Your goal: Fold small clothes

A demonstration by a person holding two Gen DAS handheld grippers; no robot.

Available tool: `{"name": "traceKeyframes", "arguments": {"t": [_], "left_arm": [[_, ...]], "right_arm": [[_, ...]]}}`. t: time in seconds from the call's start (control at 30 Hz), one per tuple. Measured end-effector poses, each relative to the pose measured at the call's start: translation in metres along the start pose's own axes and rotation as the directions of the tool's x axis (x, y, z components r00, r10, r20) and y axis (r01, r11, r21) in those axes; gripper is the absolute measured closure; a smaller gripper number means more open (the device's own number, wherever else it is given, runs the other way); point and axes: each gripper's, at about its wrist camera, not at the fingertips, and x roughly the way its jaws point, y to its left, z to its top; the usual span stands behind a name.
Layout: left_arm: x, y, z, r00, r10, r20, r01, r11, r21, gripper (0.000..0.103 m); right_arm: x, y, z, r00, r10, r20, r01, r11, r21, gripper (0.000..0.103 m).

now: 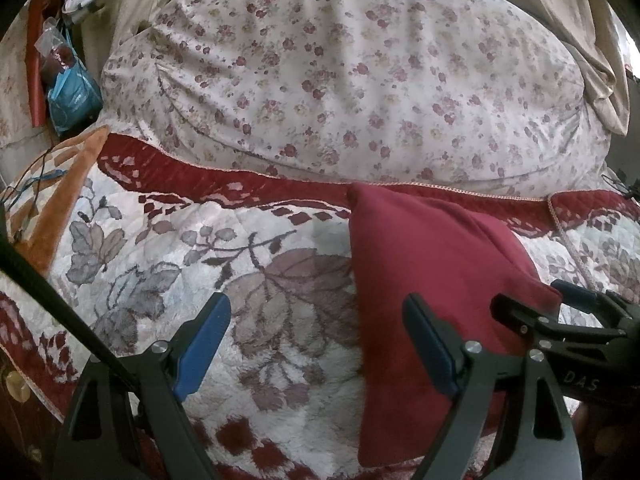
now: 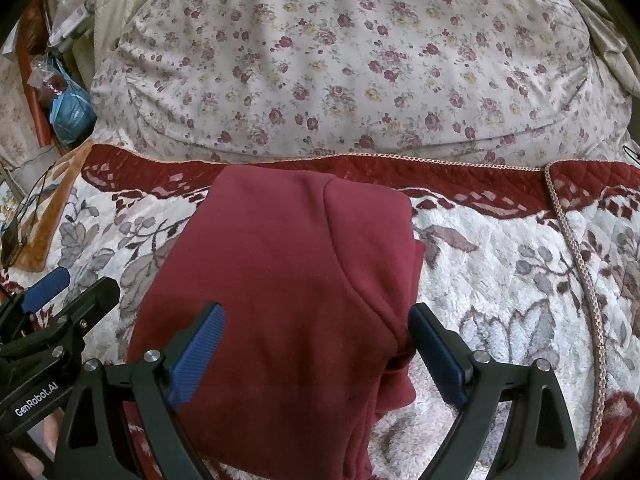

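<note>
This is a home bedroom, shown by a plush white blanket with grey leaves and dark red border (image 1: pixel 168 248) spread over a bed, a bulky rose-print white duvet (image 1: pixel 340 80) heaped behind it, beige curtains (image 1: pixel 580 32) and bedside clutter.

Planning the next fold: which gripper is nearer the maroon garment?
Right. The right gripper is open directly over the maroon garment; the left gripper is open over the blanket, at the garment's left edge.
</note>
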Motion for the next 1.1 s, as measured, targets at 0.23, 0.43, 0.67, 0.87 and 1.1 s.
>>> {"name": "traceKeyframes", "arguments": {"t": [0.23, 0.43, 0.67, 0.87, 1.1], "left_arm": [[0.0012, 0.0005, -0.0007, 1.000, 0.000, -0.007, 0.000, 1.000, -0.001, 0.016], [0.0020, 0.0002, -0.0006, 1.000, 0.005, -0.008, -0.005, 1.000, -0.003, 0.016], [0.0028, 0.0016, -0.0012, 1.000, 0.006, -0.011, -0.006, 1.000, -0.004, 0.016], [0.0030, 0.0006, -0.0005, 1.000, 0.005, -0.011, -0.005, 1.000, -0.002, 0.016], [0.0045, 0.0018, -0.0008, 1.000, 0.004, -0.016, -0.004, 1.000, -0.001, 0.016]], "right_arm": [[0.0005, -0.0003, 0.0002, 1.000, 0.000, -0.002, 0.000, 1.000, -0.002, 0.006], [0.0009, -0.0004, -0.0005, 1.000, 0.000, -0.002, 0.000, 1.000, -0.001, 0.006], [0.0017, -0.0007, -0.0004, 1.000, -0.001, -0.003, 0.001, 1.000, -0.001, 0.006], [0.0026, -0.0010, -0.0005, 1.000, -0.003, -0.006, 0.003, 1.000, -0.001, 0.005], [0.0046, -0.0021, -0.0004, 1.000, -0.004, -0.008, 0.004, 1.000, 0.001, 0.005]]}}
